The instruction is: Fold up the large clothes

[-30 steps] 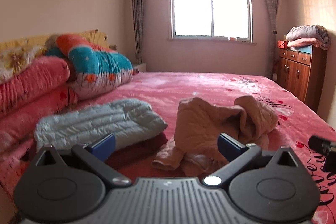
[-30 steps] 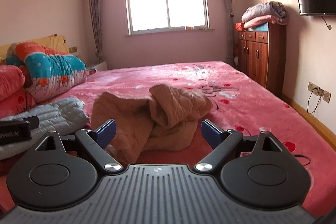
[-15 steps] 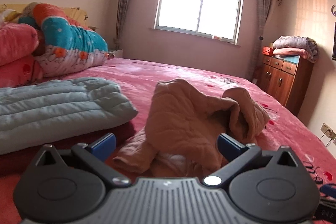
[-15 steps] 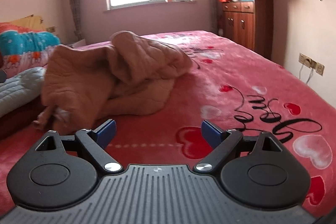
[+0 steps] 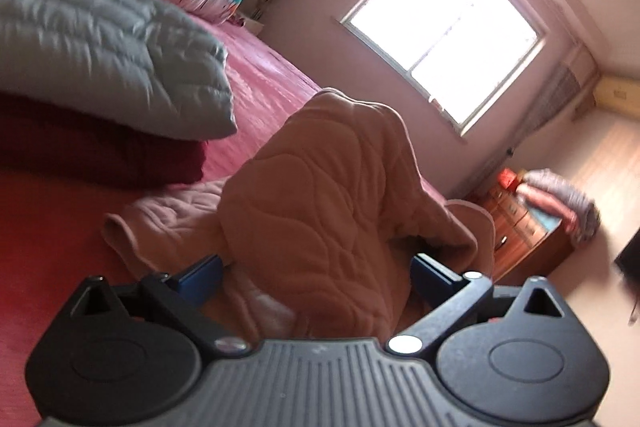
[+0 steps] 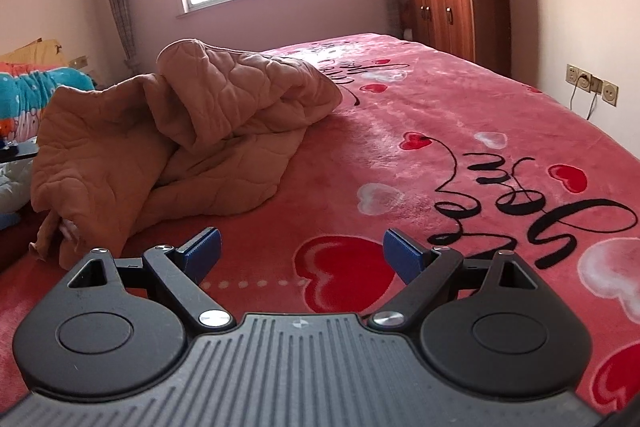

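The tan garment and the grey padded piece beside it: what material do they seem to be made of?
The tan garment looks like soft quilted cotton or fleece, matte, with curved stitch lines and limp folds. The grey padded piece, blurred here, looks like a slightly shiny synthetic shell over padding, stitched in parallel puffed rows. The bed cover under them looks like plush printed fleece, with a fuzzy nap.
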`<state>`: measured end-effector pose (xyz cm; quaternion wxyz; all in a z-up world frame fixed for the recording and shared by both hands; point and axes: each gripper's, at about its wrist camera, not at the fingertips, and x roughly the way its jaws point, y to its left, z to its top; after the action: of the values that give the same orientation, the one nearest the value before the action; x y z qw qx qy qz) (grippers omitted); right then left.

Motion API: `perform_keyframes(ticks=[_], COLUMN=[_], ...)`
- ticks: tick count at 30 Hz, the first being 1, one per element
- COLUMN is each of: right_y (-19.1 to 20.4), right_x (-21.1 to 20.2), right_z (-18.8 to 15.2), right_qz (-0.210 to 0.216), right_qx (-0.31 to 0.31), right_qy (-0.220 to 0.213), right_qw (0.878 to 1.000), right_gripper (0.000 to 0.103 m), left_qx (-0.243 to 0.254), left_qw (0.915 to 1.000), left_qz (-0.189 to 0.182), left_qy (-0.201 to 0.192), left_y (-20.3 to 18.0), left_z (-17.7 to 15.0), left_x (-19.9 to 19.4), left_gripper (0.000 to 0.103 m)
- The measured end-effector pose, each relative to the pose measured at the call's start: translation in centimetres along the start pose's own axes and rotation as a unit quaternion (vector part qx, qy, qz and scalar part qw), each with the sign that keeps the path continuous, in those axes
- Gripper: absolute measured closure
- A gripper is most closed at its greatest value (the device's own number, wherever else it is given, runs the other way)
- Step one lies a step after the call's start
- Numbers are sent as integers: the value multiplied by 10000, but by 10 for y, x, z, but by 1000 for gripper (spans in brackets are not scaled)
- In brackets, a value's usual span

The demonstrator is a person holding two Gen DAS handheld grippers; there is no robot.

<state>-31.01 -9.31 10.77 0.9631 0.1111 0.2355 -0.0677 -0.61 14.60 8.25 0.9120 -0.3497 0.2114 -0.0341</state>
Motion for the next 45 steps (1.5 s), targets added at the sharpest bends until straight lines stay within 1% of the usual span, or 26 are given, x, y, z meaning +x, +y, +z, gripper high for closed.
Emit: perform_keyframes(ticks=[2,4,5,6,7,8,9,10,11,12,14,16,19,21,23,24,26,27,29,31,32,36,39,41,43,45], right_y=[-3,-8,-10,-13,-15,-16,-16,-18,-20,-23,-30,-37,-48,-55,-61,-65,-73,-78,-88,-100,-108,-135,-150,-153,-154,-150], right_x=[1,4,6,9,10,10,11,11,11,10,9,9,5,1,-3,-5,-9,-12,-17,-23,-26,-34,-41,-46,-46,-43], right_z=[0,2,2,2,2,2,2,3,4,4,6,7,8,9,10,10,11,11,12,13,13,13,11,11,11,13], right_qz=[45,87,106,124,131,125,116,105,93,82,49,3,-94,-162,-230,-258,-333,-378,-487,-629,-697,-907,-995,-978,-852,-631], right_qx=[15,76,106,130,154,169,180,200,240,303,448,598,811,917,1011,1064,1187,1248,1356,1494,1602,2008,2137,2173,2185,2118], right_qy=[1,-2,3,11,14,16,16,11,3,-5,-9,-1,-33,-93,-170,-203,-268,-305,-387,-481,-522,-632,-705,-725,-726,-671], right_qw=[10000,9999,9999,9998,9998,9998,9998,9997,9997,9995,9990,9982,9967,9956,9945,9938,9920,9910,9888,9856,9832,9734,9693,9685,9694,9730], right_gripper=[0,0,0,0,0,0,0,0,0,0,0,0,0,0,0,0,0,0,0,0,0,0,0,0,0,0], left_qx=[-239,-379,-498,-654,-797,-885,-880,-832,-757,-687,-592,-451,-69,173,455,671,1128,1353,1773,2028,2141,2734,2994,3133,3089,3014], left_qw=[9997,9993,9987,9978,9967,9959,9959,9963,9968,9972,9978,9980,9968,9941,9891,9850,9728,9650,9502,9350,9283,8939,8756,8697,8702,8725], left_qz=[-84,-27,14,23,-1,0,16,15,0,-25,-175,-398,-772,-1039,-1363,-1544,-1941,-2134,-2375,-2592,-2658,-2785,-2666,-2554,-2490,-2427], left_qy=[-47,2,55,115,153,176,203,237,262,277,257,206,194,243,317,377,573,705,968,1322,1476,2205,2693,2833,2921,2983], left_y=[3,7,9,12,14,13,11,10,5,1,-9,-22,-53,-73,-93,-106,-133,-145,-164,-175,-179,-185,-177,-170,-166,-161], left_z=[4,6,8,9,9,10,11,13,13,14,16,16,13,7,-3,-9,-26,-35,-56,-81,-91,-146,-179,-192,-196,-190], left_x=[10,21,27,33,37,40,42,45,45,46,42,36,23,14,2,-4,-19,-25,-38,-49,-54,-71,-70,-67,-69,-69], left_gripper=[5,7,13,21,25,36,49,54,63,71,79,81,84,85,85,85,85,85,85,85,85,85,84,83,82,74])
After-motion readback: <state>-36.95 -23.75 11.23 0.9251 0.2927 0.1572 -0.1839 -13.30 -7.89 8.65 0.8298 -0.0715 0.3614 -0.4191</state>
